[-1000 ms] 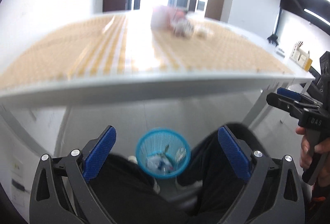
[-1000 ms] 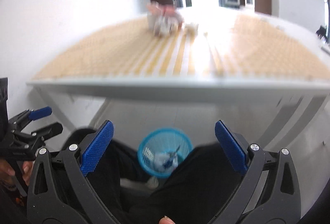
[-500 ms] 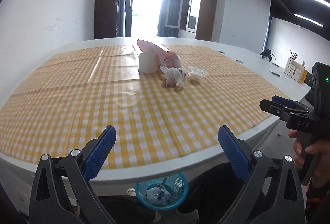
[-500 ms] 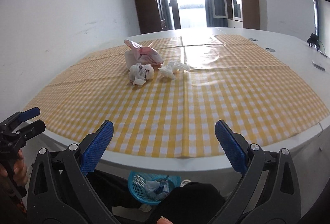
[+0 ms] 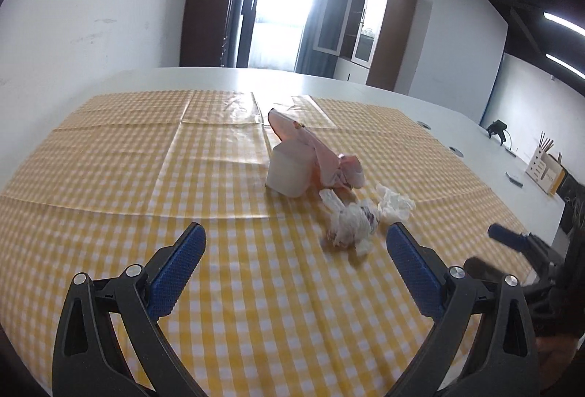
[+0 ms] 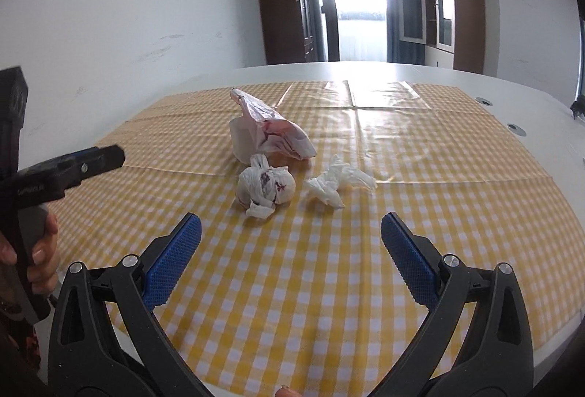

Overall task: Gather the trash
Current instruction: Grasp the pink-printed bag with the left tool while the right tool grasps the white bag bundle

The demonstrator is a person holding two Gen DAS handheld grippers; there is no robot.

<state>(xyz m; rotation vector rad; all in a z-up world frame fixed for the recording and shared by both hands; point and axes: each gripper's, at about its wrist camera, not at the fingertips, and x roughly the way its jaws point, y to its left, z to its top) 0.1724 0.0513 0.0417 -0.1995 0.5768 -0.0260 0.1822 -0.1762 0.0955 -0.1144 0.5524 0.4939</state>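
Three pieces of trash lie together on the yellow checked tablecloth [image 5: 182, 185]: a pink plastic bag [image 5: 321, 155] draped over a translucent white cup [image 5: 289, 170], a knotted white bag with dark stains [image 5: 353, 223], and a crumpled white tissue [image 5: 396, 203]. The right wrist view has the same pink bag [image 6: 274, 130], knotted bag [image 6: 265, 186] and tissue [image 6: 338, 183]. My left gripper [image 5: 292, 256] is open and empty, short of the knotted bag. Open too and empty, my right gripper [image 6: 290, 245] hovers just before the knotted bag and tissue.
The white table [image 5: 420, 104] extends past the cloth, with a cardboard box holder [image 5: 544, 174] at its far right edge. Cabinets [image 6: 453, 13] and a bright doorway stand behind. A hand [image 6: 40, 247] holds the left gripper at the left of the right wrist view.
Both grippers rose from below the table edge, where a blue waste basket showed, to above the cloth and moved closer to the trash. Both stay open.
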